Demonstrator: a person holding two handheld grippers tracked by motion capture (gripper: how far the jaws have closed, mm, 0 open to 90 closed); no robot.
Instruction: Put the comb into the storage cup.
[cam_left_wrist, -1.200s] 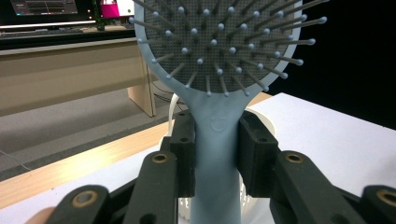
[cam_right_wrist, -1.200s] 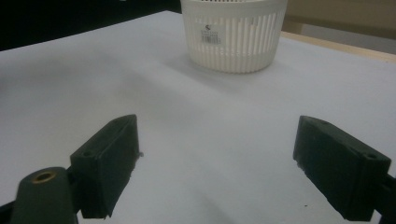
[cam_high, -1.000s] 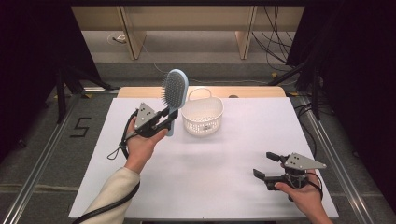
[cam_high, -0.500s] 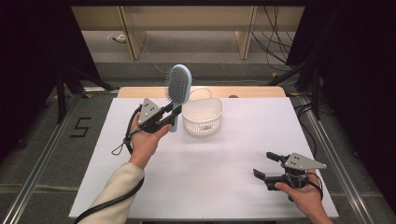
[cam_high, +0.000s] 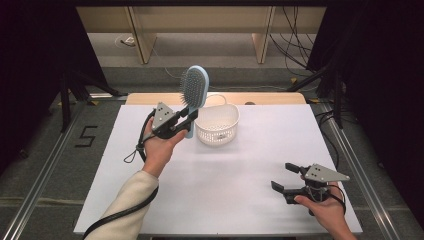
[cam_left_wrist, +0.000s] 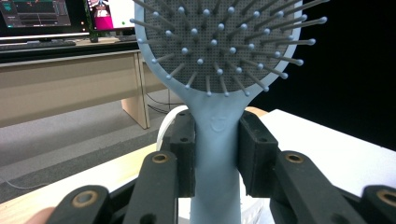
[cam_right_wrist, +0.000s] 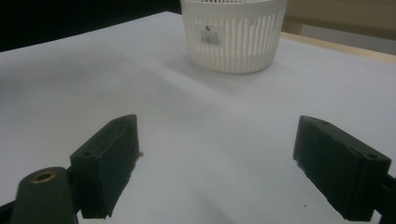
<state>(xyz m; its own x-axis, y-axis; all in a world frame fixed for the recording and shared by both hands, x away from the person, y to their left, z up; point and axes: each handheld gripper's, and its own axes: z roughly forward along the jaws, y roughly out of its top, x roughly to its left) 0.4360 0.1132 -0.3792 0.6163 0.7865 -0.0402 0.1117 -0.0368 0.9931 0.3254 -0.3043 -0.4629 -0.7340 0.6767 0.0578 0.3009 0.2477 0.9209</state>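
Now, change: the left gripper (cam_high: 189, 119) has carried the hairbrush (cam_high: 193, 96) a touch to the right since a second ago, so the brush sits closer over the near-left rim of the basket (cam_high: 217, 126).
Brush pose: upright, head above the handle, bristles facing the left gripper view; well off the table (cam_high: 240, 175).
Left grip: pads (cam_left_wrist: 183, 154) pinch the pale blue handle just under the head, one on each side, no gap.
Right gripper (cam_high: 288, 184): jaws spread wide with nothing between them, resting low at the near right of the table, well apart from the basket; it hasn't budged.
Meaning for the work: I judge this a carry toward the white basket, drop-off not yet made; the brush needs to come further over the opening and be lowered.
Writing, floor: a large "5" (cam_high: 86, 136) marked left of the table.
Writing, basket: a small barcode sticker (cam_right_wrist: 212, 36) on the slatted wall, print too small to read.
Writing, brush: a round embossed mark (cam_left_wrist: 217, 123) on the neck, possibly a logo, illegible.
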